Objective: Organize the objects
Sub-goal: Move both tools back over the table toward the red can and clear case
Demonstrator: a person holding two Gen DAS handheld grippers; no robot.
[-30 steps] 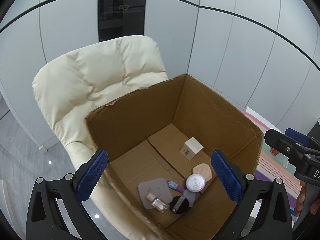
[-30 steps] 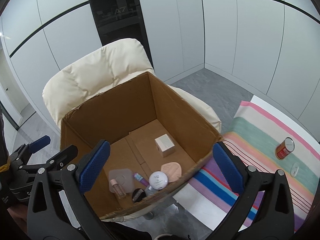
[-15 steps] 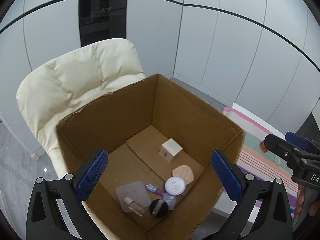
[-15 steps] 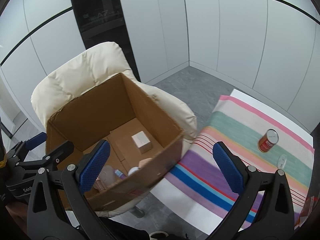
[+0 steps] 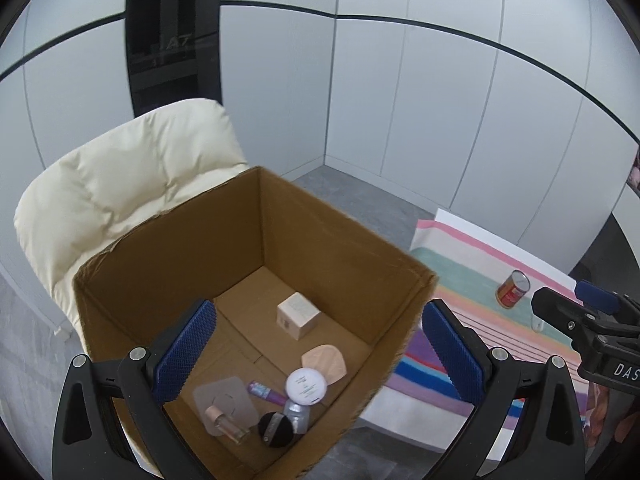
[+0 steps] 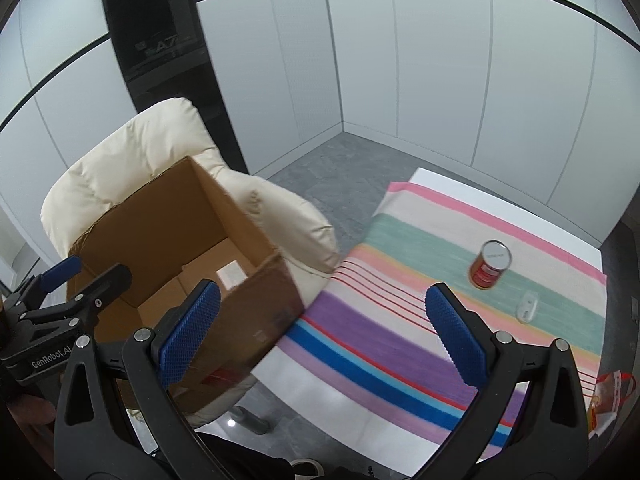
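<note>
room: grey-white panelled walls, grey floor, a dark glass panel behind the chair (image 5: 120, 196).
chair: cream padded seat at left; the cardboard box (image 5: 320, 240) sits on it, top open.
box contents, left view, left to right: grey flat pad (image 5: 224, 398) with a small clear bottle (image 5: 226, 428) lying on it; purple tube (image 5: 266, 391); black round puff (image 5: 275, 424) touching a silver sachet (image 5: 298, 414); white round compact (image 5: 307, 385) resting partly on a beige sponge (image 5: 326, 362); white carton (image 5: 298, 314) further back, apart from the cluster.
left gripper (image 5: 316, 354): fingers spread wide, nothing between them, above the near side of the box.
right gripper (image 6: 322, 334): fingers released wide, empty, above the box's right edge and the striped cloth (image 6: 400, 320).
desk (image 6: 340, 408): white top, right of the chair, striped cloth covering most of it.
can (image 6: 490, 264): red with a silver top, upright on the green stripe.
small white item (image 6: 527, 307): just beside the can, nearer the camera; too blurred to identify.
far right edge: red-and-white bag (image 6: 608, 396) partly in view.
</note>
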